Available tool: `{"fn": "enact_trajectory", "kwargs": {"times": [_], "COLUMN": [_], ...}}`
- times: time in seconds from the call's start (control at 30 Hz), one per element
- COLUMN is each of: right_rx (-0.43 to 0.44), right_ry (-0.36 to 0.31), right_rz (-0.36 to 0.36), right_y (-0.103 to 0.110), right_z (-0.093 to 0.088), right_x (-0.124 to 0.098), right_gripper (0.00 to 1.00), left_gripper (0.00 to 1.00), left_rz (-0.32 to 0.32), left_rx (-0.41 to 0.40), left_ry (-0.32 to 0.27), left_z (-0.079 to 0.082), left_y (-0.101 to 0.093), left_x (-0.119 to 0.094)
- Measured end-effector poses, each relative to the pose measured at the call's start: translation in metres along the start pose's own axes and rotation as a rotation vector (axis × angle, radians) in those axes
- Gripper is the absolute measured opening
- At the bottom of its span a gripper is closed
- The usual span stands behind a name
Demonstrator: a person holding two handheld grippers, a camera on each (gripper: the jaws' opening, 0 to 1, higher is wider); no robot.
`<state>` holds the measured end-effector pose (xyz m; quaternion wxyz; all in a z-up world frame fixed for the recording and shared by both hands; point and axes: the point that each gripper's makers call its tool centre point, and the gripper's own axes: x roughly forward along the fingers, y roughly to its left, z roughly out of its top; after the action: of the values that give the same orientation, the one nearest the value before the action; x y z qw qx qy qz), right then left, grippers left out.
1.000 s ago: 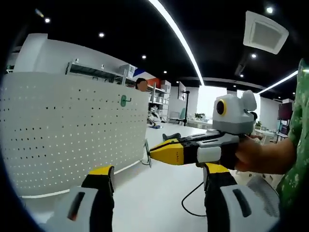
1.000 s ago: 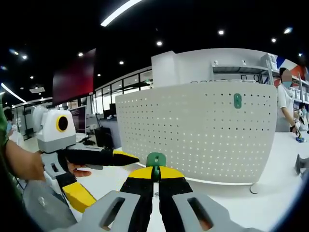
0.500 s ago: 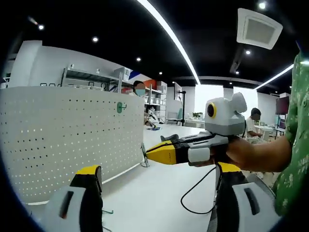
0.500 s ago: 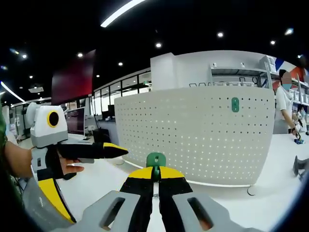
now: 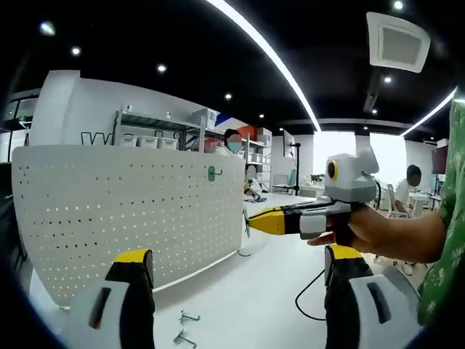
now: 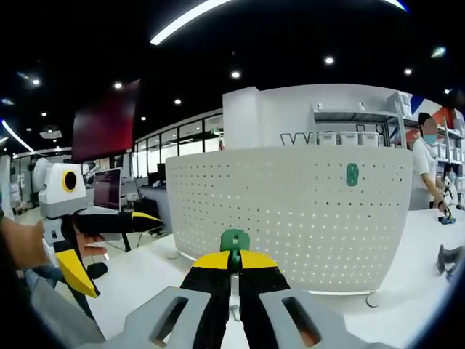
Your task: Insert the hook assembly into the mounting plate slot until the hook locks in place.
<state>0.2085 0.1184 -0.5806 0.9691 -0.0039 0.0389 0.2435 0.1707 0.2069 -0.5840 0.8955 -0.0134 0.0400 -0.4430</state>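
Right gripper view: the right gripper (image 6: 234, 270) points at a white perforated mounting plate (image 6: 290, 218) that stands upright on a white table (image 6: 145, 280). Its two yellow-tipped jaws are pressed together on a small green hook assembly (image 6: 235, 240), whose rounded green head rises just above the tips. The hook is well short of the plate and not touching it. A second green hook (image 6: 352, 174) already sits high on the plate, near its right side. At the left of this view, the left gripper (image 6: 109, 233) is held in a person's hand (image 6: 18, 243), with one jaw reaching toward the plate and the other angled down.

In the left gripper view, the left gripper (image 5: 236, 280) has its jaws set wide apart with nothing between them. The right gripper enters from the right, its closed yellow tip near the plate's right edge. A few spare metal hooks (image 5: 185, 327) lie on the table below the plate.

Judging from this, the hook is picked up and being carried to the plate, but insertion has not begun. Still to do: line the hook up with a slot, push it in and seat it until it locks.
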Motion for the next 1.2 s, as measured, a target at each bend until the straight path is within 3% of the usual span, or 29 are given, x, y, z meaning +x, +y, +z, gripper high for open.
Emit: {"fn": "enact_trajectory", "kwargs": {"times": [0.37,0.7,0.93,1.2], "right_rx": [-0.025,-0.089,-0.118,-0.124], "right_ry": [-0.076,-0.131,-0.141,-0.146], "right_rz": [-0.094,-0.207,-0.264,-0.303], "right_y": [-0.031,-0.077,-0.105,-0.123], "right_z": [0.041,0.084,0.095,0.098], "right_x": [0.016,0.038,0.054,0.071], "right_gripper": [0.01,0.01,0.01,0.01], "left_gripper": [0.99,0.98,0.97,0.97], "left_rz": [0.052,0.066,0.076,0.085], "left_rx": [0.014,0.011,0.001,-0.011], "left_ry": [-0.005,-0.023,-0.024,-0.018], "left_z": [0.012,0.019,0.017,0.014], "left_y": [0.032,0.053,0.062,0.07], "left_x": [-0.027,-0.033,-0.035,-0.033]}}
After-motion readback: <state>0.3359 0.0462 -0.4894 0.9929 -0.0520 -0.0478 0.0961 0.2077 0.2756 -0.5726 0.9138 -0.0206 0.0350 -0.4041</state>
